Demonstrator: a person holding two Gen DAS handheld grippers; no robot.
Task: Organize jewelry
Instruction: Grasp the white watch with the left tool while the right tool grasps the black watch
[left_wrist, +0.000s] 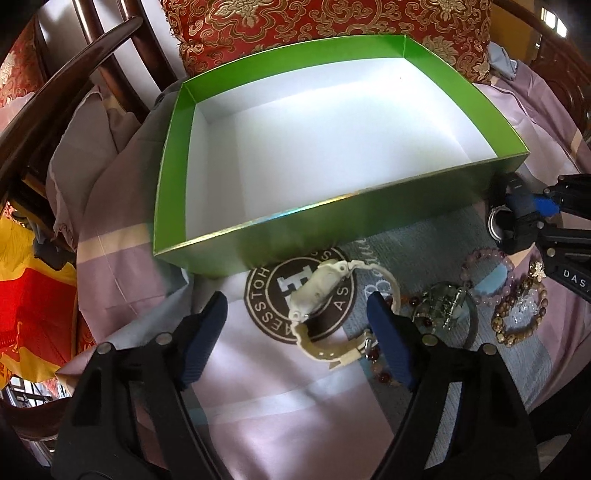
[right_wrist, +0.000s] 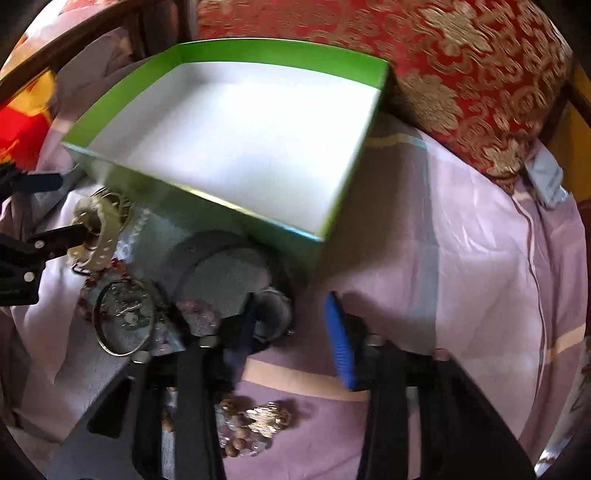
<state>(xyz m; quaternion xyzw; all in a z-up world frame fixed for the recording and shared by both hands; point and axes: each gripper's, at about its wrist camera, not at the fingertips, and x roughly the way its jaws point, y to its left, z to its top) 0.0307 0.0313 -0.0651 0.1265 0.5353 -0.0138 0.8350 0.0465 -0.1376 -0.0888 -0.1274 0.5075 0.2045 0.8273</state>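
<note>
Left wrist view: cream watch (left_wrist: 325, 295) lies on the lilac sheet (left_wrist: 280, 406) just before the empty green box (left_wrist: 332, 232), between the left gripper (left_wrist: 295, 332) fingers, spread wide and touching nothing. Beaded bracelets (left_wrist: 517, 299) cluster beside it. Right gripper (right_wrist: 295, 343) is parted around a dark watch (right_wrist: 273, 314), one finger through its band.

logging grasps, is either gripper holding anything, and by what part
Nothing is held: left gripper open, fingers astride the cream watch; right gripper open beside the dark watch.
</note>
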